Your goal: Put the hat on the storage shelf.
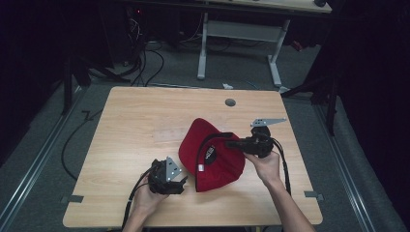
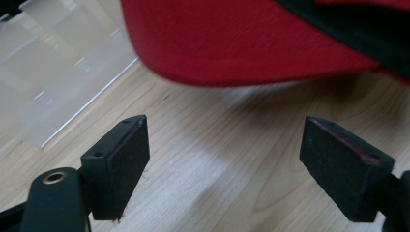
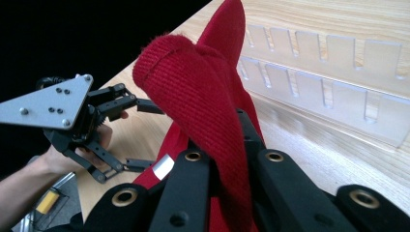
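1. Red woven-cloth baseball cap with a black underside and sweatband [image 1: 212,154] lies on the pale wood-grain worktop [image 1: 135,125], right of centre. Its brim points toward the far edge and its crown sags toward my near side.

2. My right claw [image 1: 231,143] has its jaws shut tight on a fold of the cap's cloth. In the right gripper view the red fabric [image 3: 203,111] stands up in a ridge out of the closed jaws, so that side of the cap is pinned and partly lifted.

3. My left claw [image 1: 181,183] holds nothing. In the left gripper view its two black pads [image 2: 123,159] stand wide apart over bare wood.

4. The relation that matters: the cap's near red edge [image 2: 251,48] lies just ahead of and above the open left claw, apart from it and not between the pads. From the high view that claw sits just to the left of the cap's lower left rim, near but clear of it.

5. The cap's long axis runs roughly from brim at the far left to crown at the near right, slanting across the worktop. The right claw has the right-hand side; the left-hand rim is free, and the left claw is plainly the nearer one to it.

6. A clear plastic slotted rack [image 3: 329,92] lies flat on the wood beyond the cap, well apart from both claws.

7. My judgement: the next move needs the left claw to go forward to the rim.
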A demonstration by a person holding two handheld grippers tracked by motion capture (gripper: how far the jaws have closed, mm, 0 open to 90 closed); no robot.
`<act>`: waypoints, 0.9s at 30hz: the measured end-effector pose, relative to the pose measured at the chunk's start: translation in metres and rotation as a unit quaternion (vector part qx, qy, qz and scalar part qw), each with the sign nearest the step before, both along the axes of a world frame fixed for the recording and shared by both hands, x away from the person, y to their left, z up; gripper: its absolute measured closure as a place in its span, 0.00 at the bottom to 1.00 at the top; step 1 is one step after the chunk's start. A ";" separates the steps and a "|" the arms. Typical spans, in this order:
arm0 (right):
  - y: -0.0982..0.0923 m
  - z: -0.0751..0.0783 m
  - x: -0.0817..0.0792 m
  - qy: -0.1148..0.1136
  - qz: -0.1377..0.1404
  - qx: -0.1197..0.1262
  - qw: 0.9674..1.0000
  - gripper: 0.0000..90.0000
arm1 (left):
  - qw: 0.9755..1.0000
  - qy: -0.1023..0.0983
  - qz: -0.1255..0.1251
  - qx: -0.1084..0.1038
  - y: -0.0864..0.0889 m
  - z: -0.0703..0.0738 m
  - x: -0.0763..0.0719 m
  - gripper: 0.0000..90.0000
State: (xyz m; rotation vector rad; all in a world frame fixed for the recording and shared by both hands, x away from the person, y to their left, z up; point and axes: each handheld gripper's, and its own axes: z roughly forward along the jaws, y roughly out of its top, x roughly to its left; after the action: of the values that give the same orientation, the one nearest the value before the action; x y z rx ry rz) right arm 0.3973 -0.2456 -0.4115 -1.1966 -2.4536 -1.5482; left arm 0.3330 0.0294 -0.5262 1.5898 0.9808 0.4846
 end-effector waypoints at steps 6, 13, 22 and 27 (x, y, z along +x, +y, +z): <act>0.003 0.000 0.003 0.009 0.011 0.014 1.000 0.97 | 1.000 -0.007 -0.008 0.001 -0.010 0.003 0.000 0.17; 0.007 0.000 0.006 0.022 0.016 0.025 0.999 0.97 | 1.000 -0.017 -0.012 0.003 -0.015 0.008 -0.001 0.18; 0.010 -0.005 0.010 0.034 0.016 0.019 0.999 0.97 | 0.999 -0.033 -0.014 -0.017 -0.009 0.015 -0.005 0.24; 0.008 -0.007 0.012 0.056 0.029 0.031 0.998 0.97 | 0.998 -0.046 -0.009 -0.039 -0.003 0.021 -0.006 0.28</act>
State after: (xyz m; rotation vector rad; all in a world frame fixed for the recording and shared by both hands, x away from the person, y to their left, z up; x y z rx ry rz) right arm 0.4092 -0.2379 -0.4187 -1.1594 -2.3314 -1.4873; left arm 0.3269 0.0259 -0.5051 1.4939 0.9047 0.4963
